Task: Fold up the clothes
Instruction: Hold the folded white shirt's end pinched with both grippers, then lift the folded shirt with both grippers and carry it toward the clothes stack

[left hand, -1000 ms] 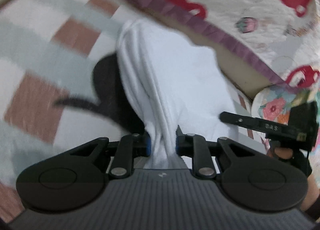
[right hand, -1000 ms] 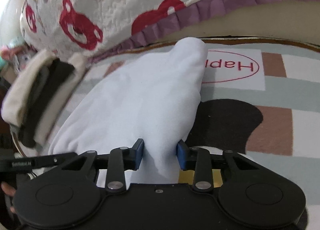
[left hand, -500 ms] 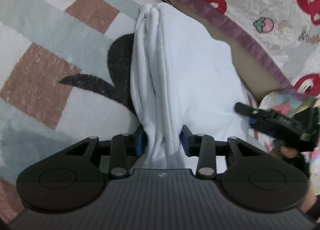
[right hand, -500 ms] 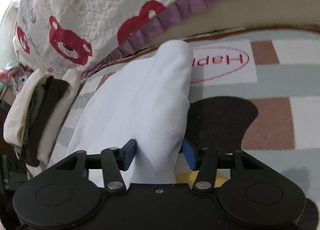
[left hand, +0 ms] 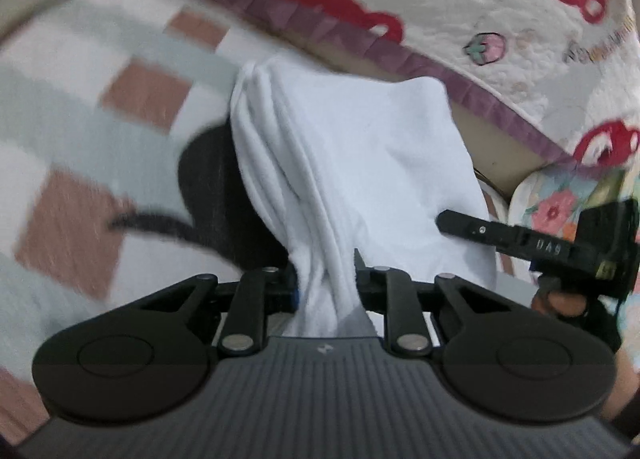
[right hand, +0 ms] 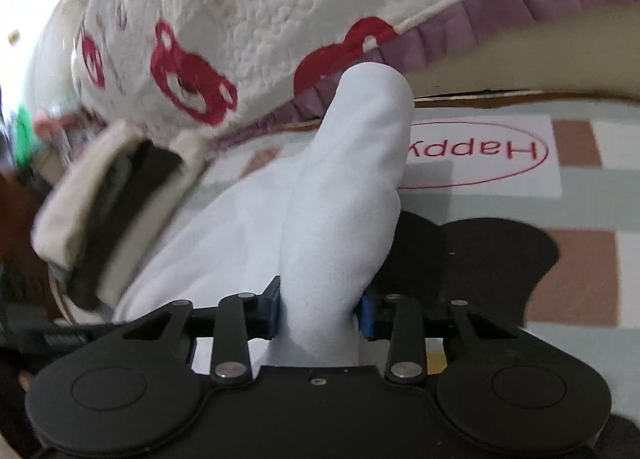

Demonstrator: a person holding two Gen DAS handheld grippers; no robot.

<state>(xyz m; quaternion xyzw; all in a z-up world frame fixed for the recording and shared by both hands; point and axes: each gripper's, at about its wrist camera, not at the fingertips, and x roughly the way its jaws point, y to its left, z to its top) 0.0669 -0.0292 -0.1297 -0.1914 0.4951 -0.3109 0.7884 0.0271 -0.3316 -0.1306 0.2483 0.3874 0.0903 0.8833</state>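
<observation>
The white garment [left hand: 360,163], soft, light and limp, bunches where the left hand-held gripper [left hand: 326,287] and right hand-held gripper [right hand: 320,309] each pinch an edge, so edges look the best hold.

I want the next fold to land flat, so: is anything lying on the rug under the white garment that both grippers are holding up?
Nothing visible does. The left gripper and right gripper each pinch the white garment, and the patterned rug beside it looks bare. The patch directly beneath the cloth is hidden.
</observation>
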